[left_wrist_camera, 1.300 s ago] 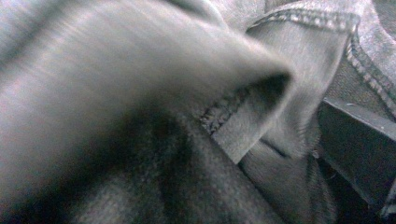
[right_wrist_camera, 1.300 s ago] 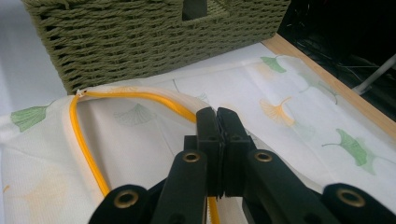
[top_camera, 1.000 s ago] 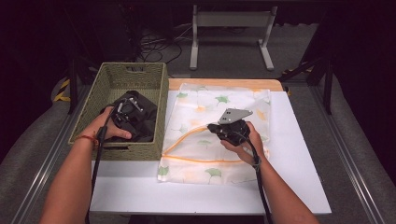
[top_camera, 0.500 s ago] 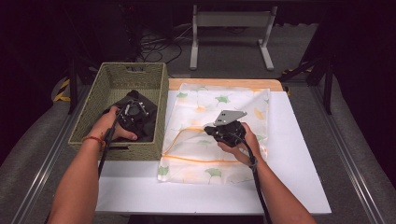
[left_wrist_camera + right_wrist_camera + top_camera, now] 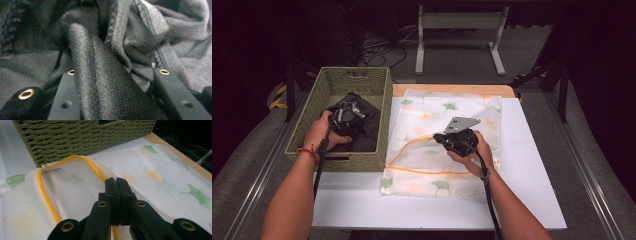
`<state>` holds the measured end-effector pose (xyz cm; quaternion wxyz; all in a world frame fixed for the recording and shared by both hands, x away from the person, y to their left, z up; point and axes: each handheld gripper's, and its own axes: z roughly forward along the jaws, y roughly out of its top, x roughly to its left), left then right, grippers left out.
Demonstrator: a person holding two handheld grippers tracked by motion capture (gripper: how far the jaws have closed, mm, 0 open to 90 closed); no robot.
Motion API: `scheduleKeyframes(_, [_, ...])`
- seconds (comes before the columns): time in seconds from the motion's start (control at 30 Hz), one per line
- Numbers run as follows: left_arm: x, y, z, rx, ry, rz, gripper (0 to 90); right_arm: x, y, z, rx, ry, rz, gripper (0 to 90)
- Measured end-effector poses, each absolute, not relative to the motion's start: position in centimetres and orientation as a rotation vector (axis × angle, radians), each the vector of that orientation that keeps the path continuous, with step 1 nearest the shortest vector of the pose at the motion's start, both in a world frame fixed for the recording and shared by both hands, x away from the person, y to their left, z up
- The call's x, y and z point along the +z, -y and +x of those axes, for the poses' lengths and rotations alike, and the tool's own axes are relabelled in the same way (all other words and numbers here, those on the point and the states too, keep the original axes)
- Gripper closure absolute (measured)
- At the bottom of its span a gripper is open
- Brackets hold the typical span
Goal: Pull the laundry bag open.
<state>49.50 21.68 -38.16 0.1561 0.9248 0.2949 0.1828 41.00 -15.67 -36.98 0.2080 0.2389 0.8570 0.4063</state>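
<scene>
Reaching into one woven green basket [image 5: 372, 90] at the left of the high view, the left gripper [image 5: 112, 75] has just been closing its jaws on a fold of one dark garment [image 5: 367, 122] lying inside. At centre, the right gripper [image 5: 116, 182] has its jaws pinched tight on the orange-zipped edge of one leaf-printed mesh laundry bag [image 5: 437, 172] spread flat on the white worktop [image 5: 532, 190].
</scene>
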Motion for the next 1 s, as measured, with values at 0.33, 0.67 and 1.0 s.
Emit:
scheduleKeyframes(0.33, [-35.6,-24.2,46.1,0.679,-0.82,2.356,61.9,-36.7,16.0,40.8,1.151,-2.345,0.684,89.1])
scheduleKeyframes(0.67, [-34.4,-25.5,42.7,0.721,-0.787,2.117,62.0,-36.5,15.8,40.8,1.161,-2.324,0.686,89.1])
scheduleKeyframes(1.0, [-33.7,-27.0,40.9,0.723,-0.791,1.929,62.0,-36.3,15.6,40.9,1.168,-2.311,0.692,89.2])
